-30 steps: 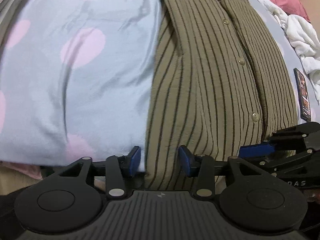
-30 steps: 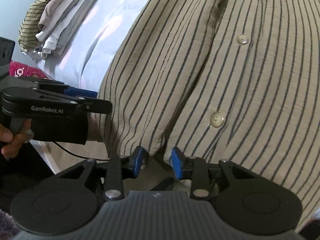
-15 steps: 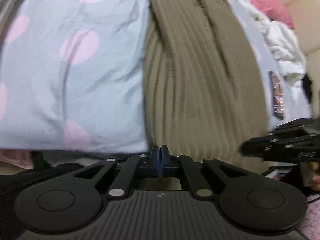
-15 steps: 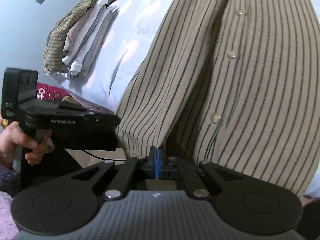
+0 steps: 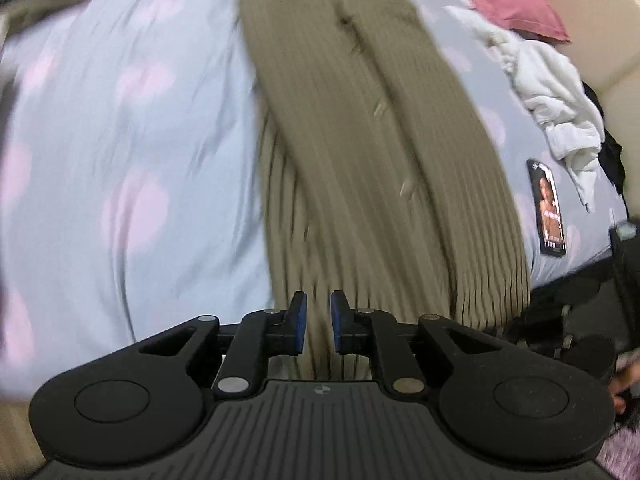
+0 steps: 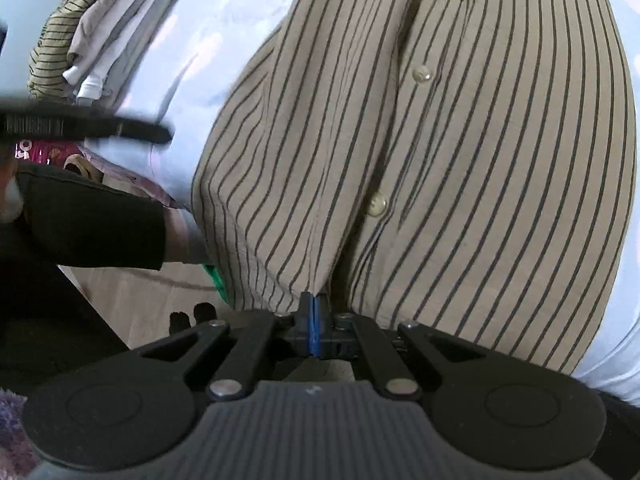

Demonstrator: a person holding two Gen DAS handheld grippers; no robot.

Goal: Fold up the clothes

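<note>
1. The striped shirt [image 6: 460, 168] lies lengthwise on the bed [image 5: 120, 140], its hem hanging at the bed's near edge.
2. The right gripper [image 6: 314, 312] is clenched tight on a pinch of the shirt's hem, blue pads pressed together.
3. The left gripper [image 5: 319, 320] has just been easing apart; its pads stand slightly parted with shirt fabric between them, and the blur hides whether they press on it.
4. A phone [image 5: 549, 208] lies near the bed's right edge, beside a crumpled white garment [image 5: 552, 92].
5. A stack of folded clothes [image 6: 92, 36] sits at the bed's far left corner.
</note>
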